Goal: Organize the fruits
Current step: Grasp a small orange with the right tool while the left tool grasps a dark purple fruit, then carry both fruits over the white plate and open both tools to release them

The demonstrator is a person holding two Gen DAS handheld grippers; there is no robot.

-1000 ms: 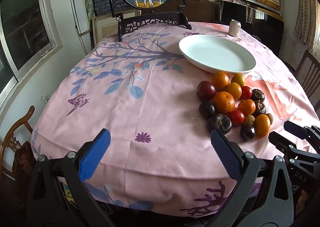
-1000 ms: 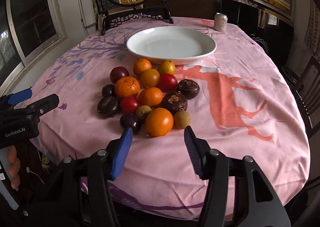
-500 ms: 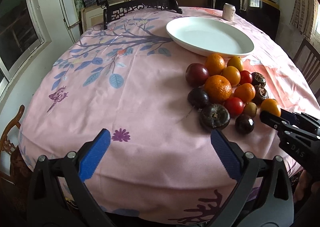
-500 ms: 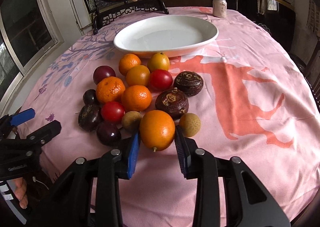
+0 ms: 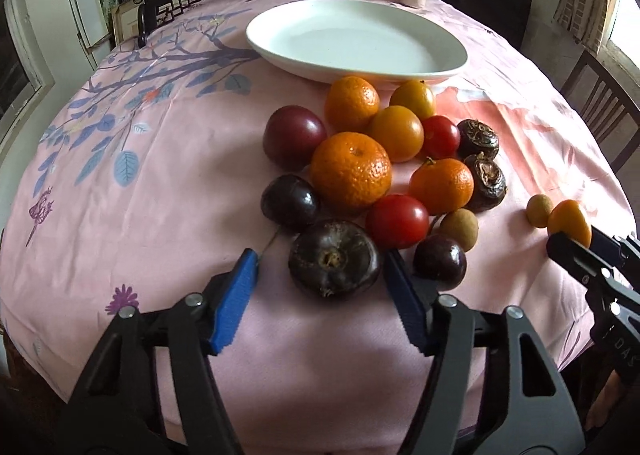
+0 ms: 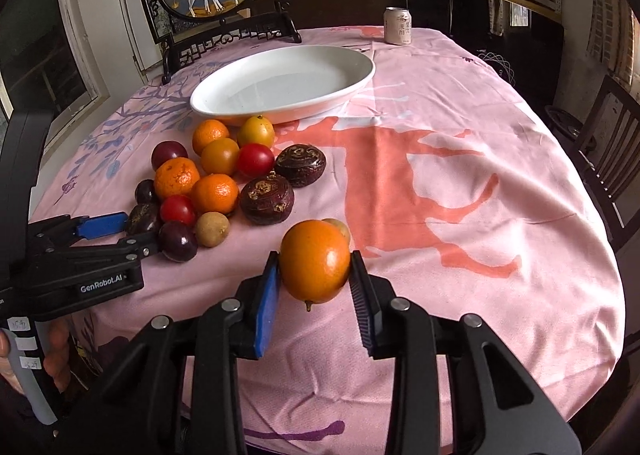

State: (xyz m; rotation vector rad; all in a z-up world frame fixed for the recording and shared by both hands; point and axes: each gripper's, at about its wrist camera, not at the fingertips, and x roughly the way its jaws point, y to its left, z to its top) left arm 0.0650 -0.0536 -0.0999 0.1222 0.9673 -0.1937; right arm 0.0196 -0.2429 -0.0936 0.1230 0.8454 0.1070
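Two grippers are in my hands. My right gripper (image 6: 313,283) is closed on a smooth orange fruit (image 6: 315,261) — its blue pads press both sides, and the fruit is up off the pink tablecloth (image 6: 460,183). A small tan fruit (image 6: 338,227) peeks out just behind it.

My left gripper (image 5: 320,275) is wide open with nothing in it. Its fingers sit on either side of a big dark purple fruit (image 5: 334,263) but do not touch it.

The fruit pile (image 6: 216,175) lies at ten o'clock from the held orange fruit in the right view. The white dish (image 6: 352,85) sits at twelve o'clock, just past the pile — nothing is in it. A can (image 6: 397,26) stands near the far table edge.
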